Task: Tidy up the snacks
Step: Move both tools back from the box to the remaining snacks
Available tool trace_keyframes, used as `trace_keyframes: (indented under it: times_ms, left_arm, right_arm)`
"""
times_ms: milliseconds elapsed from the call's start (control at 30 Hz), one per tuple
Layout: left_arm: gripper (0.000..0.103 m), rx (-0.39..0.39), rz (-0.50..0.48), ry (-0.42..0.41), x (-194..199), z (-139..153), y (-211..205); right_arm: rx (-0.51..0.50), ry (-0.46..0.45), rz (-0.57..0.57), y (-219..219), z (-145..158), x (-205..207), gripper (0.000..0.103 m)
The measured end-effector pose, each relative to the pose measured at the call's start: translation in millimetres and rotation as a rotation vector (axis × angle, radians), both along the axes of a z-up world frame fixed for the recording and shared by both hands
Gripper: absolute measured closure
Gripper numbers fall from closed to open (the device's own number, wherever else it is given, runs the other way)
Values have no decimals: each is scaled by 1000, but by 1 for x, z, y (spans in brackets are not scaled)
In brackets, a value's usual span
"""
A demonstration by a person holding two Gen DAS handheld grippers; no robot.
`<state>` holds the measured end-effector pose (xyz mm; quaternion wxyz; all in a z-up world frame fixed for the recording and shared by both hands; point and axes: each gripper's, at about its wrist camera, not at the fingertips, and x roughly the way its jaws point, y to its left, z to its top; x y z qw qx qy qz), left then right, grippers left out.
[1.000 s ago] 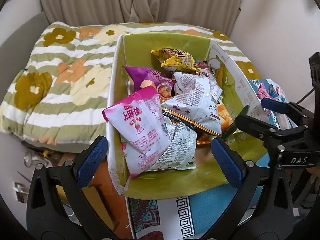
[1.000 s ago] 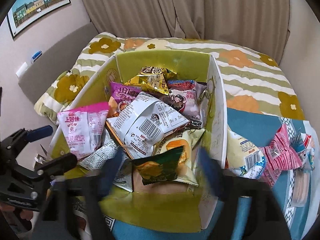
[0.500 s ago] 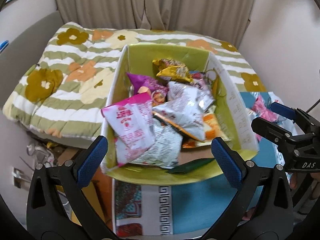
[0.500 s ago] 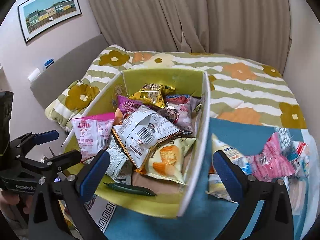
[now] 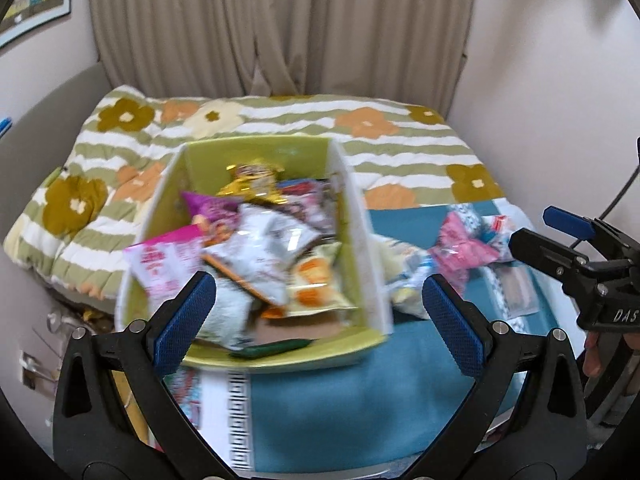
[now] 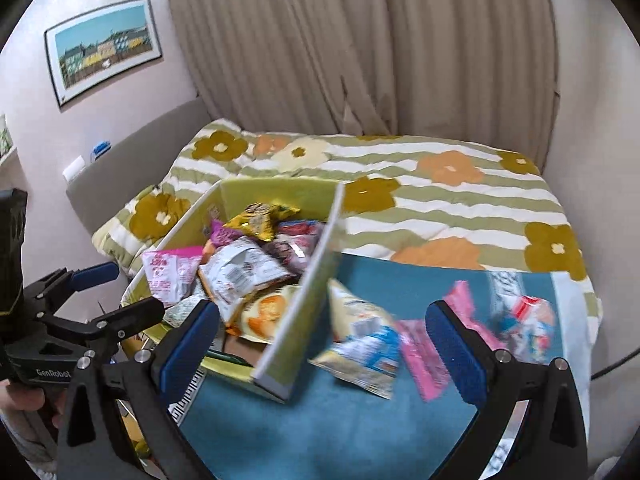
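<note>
My left gripper (image 5: 318, 304): fingers spread wide, empty
My right gripper (image 6: 322, 340): wide apart, empty
Snack box (image 5: 280, 354): 12 o'clock, full
Loose packets (image 6: 360, 344): 1 o'clock

This is a bedroom in a home. A bed with a green-and-white striped quilt with orange and olive flowers (image 6: 420, 184) stands against long beige pleated curtains (image 6: 360, 48). A framed picture of colourful houses (image 6: 104, 46) hangs on the pale wall, above a grey padded headboard (image 6: 132, 160).
</note>
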<state>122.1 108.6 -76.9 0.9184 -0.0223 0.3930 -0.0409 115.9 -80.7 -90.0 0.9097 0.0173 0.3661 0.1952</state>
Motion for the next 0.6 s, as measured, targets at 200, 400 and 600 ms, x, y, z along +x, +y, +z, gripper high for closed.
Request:
trace_keyframes:
  times_ms: [200, 400, 600]
  left_arm:
    - [1, -1, -54, -22, -3, -1, -66]
    - [1, 40, -128, -14, 4, -15, -132]
    - [1, 112, -218, 58, 27, -43, -186]
  right_arm:
    - [-16, -17, -68, -65, 9, -8, 0]
    - [-56, -18, -112, -128, 11, 0, 0]
    - [-56, 43, -144, -174, -6, 21, 0]
